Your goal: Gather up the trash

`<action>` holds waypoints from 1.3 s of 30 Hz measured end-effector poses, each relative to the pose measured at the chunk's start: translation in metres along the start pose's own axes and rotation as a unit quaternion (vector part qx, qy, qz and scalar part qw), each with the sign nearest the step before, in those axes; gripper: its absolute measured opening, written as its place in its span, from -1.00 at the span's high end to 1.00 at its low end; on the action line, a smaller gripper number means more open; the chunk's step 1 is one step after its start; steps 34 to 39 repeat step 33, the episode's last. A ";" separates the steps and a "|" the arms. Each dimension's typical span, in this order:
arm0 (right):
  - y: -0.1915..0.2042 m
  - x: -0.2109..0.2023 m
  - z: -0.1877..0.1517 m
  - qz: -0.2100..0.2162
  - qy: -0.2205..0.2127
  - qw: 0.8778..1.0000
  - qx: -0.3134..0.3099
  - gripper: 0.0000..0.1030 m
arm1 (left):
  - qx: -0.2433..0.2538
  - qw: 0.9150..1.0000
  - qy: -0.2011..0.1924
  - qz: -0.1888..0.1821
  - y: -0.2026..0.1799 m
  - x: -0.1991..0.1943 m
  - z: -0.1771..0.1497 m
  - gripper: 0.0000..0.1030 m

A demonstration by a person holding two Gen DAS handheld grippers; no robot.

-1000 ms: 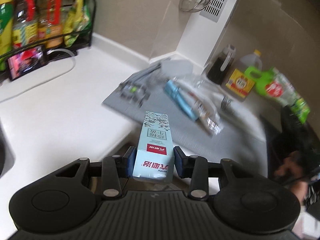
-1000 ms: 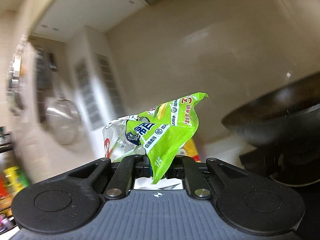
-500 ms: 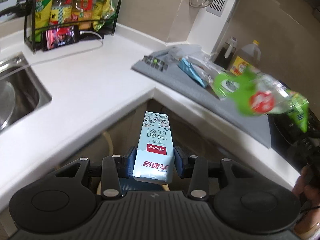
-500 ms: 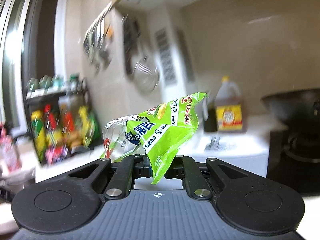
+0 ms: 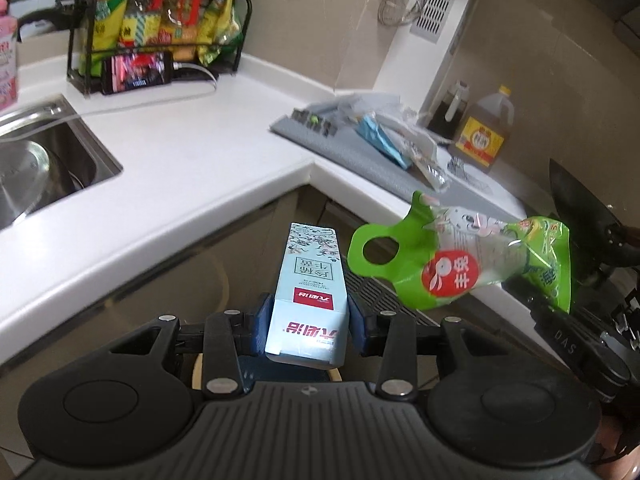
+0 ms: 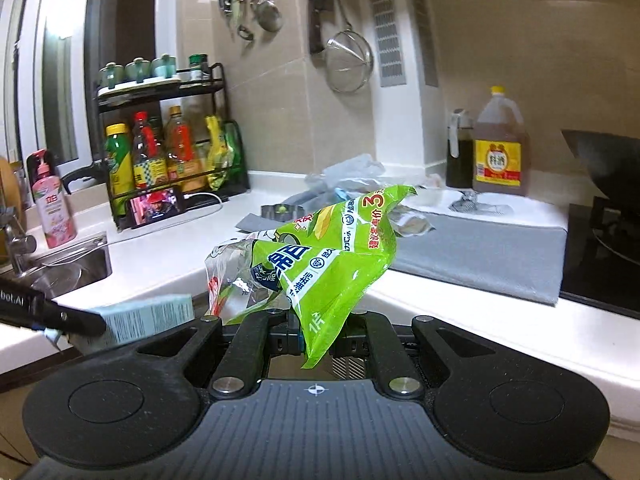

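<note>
Left wrist view: left claw (image 5: 309, 330) clamps a pale blue carton (image 5: 310, 300) between both fingers, held off the white tabletop (image 5: 192, 160) edge. A green plastic bag (image 5: 460, 264) hangs to its right.

Right wrist view: right claw (image 6: 316, 338) pinches the green plastic bag (image 6: 332, 264) by a lower corner; the carton (image 6: 148, 318) sits at left.

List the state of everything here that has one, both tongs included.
left tongs: shut on the blue carton
right tongs: shut on the green bag
blue carton: held in the air, off the counter
green bag: crumpled, empty-looking, held in the air
phone: screen on, cable plugged in
oil jug: capped, upright
strainer: hanging on the wall
</note>
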State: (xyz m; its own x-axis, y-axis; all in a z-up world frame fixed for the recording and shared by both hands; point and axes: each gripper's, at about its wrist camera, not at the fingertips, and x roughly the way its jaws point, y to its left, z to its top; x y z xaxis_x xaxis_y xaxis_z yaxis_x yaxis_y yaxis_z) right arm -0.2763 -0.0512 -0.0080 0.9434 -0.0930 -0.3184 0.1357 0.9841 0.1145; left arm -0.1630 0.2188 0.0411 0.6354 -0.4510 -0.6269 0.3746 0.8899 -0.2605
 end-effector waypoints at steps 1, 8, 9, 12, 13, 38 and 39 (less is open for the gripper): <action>0.002 0.000 0.000 0.002 0.000 1.000 -0.002 0.80 | 0.000 1.000 -0.003 0.001 0.000 -0.002 0.000 0.14; 0.007 0.004 0.001 0.011 0.010 1.000 -0.008 0.79 | -0.004 1.000 -0.005 0.001 0.000 -0.004 0.000 0.14; 0.007 0.004 0.000 0.011 0.011 1.000 -0.007 0.80 | -0.004 1.000 -0.004 0.001 0.000 -0.003 0.000 0.14; 0.006 0.007 0.000 0.011 0.018 1.000 -0.005 0.79 | -0.004 1.000 -0.002 0.001 0.001 -0.002 0.000 0.14; 0.006 0.008 0.000 0.011 0.019 1.000 -0.004 0.80 | -0.003 1.000 -0.001 0.002 0.000 -0.002 0.000 0.14; 0.003 0.019 -0.005 0.011 0.044 0.999 0.003 0.79 | 0.003 1.000 0.007 0.019 -0.001 0.010 0.000 0.14; 0.003 0.019 -0.005 0.011 0.044 0.999 0.003 0.79 | 0.003 1.000 0.007 0.019 -0.001 0.010 0.000 0.14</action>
